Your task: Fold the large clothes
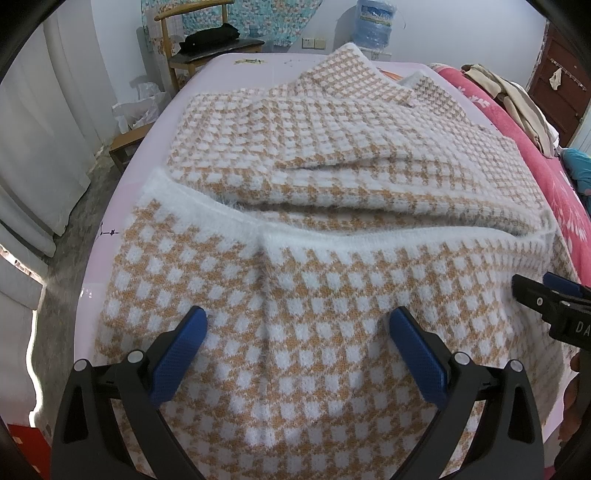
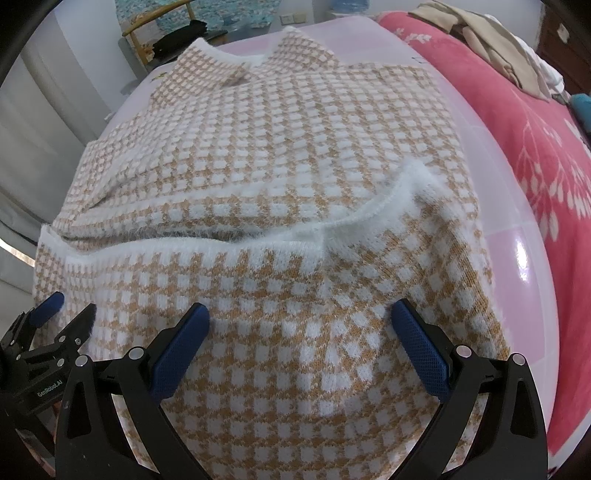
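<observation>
An orange-and-white checked knit sweater [image 1: 325, 155] [image 2: 280, 158] lies on a pink table [image 1: 122, 206] [image 2: 517, 243]. Its near part, edged with a fuzzy white hem [image 1: 369, 236] [image 2: 280, 236], is folded up over the body. My left gripper [image 1: 297, 321] hovers open just over the near folded part, blue pads wide apart with nothing between them. My right gripper [image 2: 301, 317] stands open likewise over the same fold, further right. The right gripper [image 1: 546, 295] also shows at the right edge of the left wrist view, and the left gripper [image 2: 66, 310] at the lower left of the right wrist view.
A red floral blanket [image 1: 554, 177] [image 2: 517, 122] with beige clothes [image 1: 517, 99] lies right of the table. At the far end stand a wooden chair [image 1: 207, 51] with a dark garment, a water jug [image 1: 375, 24] and a low stool [image 1: 125, 144]. White curtains [image 1: 37, 129] hang left.
</observation>
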Demonstrator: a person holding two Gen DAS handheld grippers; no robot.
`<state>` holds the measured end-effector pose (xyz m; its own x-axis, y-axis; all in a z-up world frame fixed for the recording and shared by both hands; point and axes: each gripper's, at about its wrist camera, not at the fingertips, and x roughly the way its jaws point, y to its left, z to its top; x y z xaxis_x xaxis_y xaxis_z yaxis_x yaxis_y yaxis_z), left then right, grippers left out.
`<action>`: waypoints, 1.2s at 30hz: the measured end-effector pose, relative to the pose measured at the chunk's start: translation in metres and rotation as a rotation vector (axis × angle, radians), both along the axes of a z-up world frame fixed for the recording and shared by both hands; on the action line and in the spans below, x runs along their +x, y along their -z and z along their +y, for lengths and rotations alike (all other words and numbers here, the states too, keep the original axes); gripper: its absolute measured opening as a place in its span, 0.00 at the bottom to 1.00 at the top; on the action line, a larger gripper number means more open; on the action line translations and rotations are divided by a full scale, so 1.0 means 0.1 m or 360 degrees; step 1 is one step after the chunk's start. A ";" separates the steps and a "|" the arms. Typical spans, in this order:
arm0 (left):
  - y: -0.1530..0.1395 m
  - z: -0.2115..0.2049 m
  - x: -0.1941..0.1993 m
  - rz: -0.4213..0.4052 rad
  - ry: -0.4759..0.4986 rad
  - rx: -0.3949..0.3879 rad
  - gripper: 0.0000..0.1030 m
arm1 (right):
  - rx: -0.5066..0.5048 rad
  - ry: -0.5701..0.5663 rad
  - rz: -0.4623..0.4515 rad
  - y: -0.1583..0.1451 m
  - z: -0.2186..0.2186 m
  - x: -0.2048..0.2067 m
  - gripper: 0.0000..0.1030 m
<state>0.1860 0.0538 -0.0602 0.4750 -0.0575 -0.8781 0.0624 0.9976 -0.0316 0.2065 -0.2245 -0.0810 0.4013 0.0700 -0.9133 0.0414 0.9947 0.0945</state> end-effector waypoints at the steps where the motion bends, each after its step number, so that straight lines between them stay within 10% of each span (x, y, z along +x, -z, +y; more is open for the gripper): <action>1: 0.00 -0.01 -0.01 -0.0003 -0.0001 0.0002 0.94 | 0.0001 0.0000 -0.0001 0.00 0.00 0.00 0.92; 28: -0.05 0.01 0.04 0.0026 0.0075 0.0006 0.95 | 0.0011 -0.0004 -0.0071 0.00 0.00 -0.10 0.92; 36: -0.54 0.17 0.10 -0.0223 0.0113 0.0039 0.95 | 0.0031 -0.0120 -0.0026 -0.15 -0.03 -0.11 0.92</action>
<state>0.1956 0.0713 -0.0058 0.5885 -0.0746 -0.8050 0.1351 0.9908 0.0070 0.1957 -0.2274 -0.0661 0.4092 0.1187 -0.9047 -0.0354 0.9928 0.1142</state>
